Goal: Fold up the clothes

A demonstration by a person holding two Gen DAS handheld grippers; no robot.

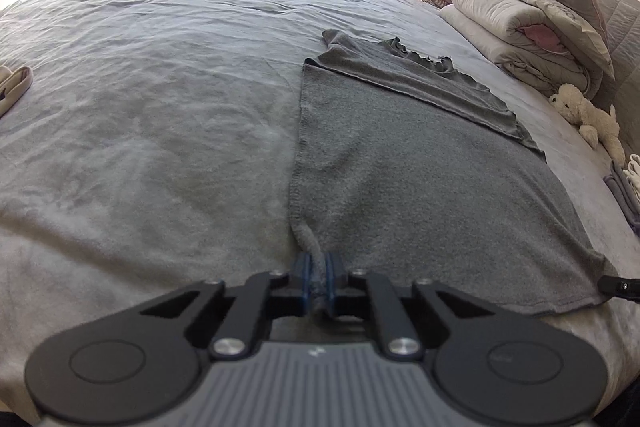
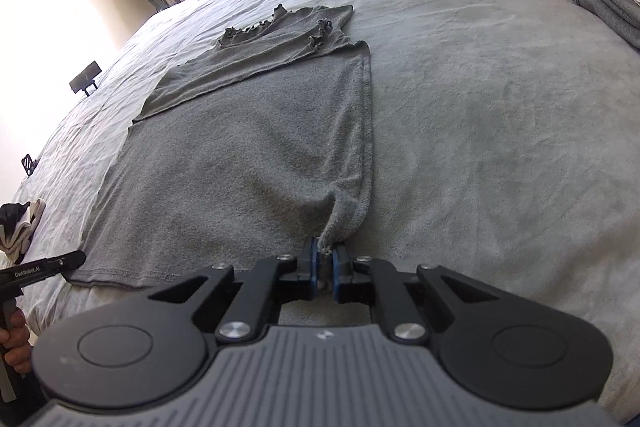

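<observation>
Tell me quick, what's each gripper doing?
Left gripper: closed, holding the shirt hem corner.
Right gripper: closed, holding the other hem corner.

A dark grey, nubbly terry-knit garment [image 2: 248, 147] lies matt on the paler grey brushed-cloth bedspread [image 2: 500, 147] — soft, faintly creased.

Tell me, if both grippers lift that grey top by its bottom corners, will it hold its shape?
Probably not. The grey top looks soft and floppy: its corner bunches where the right gripper pinches it. Between that and the left gripper the hem would likely sag. Its fuzzy knit should resist slipping.
</observation>
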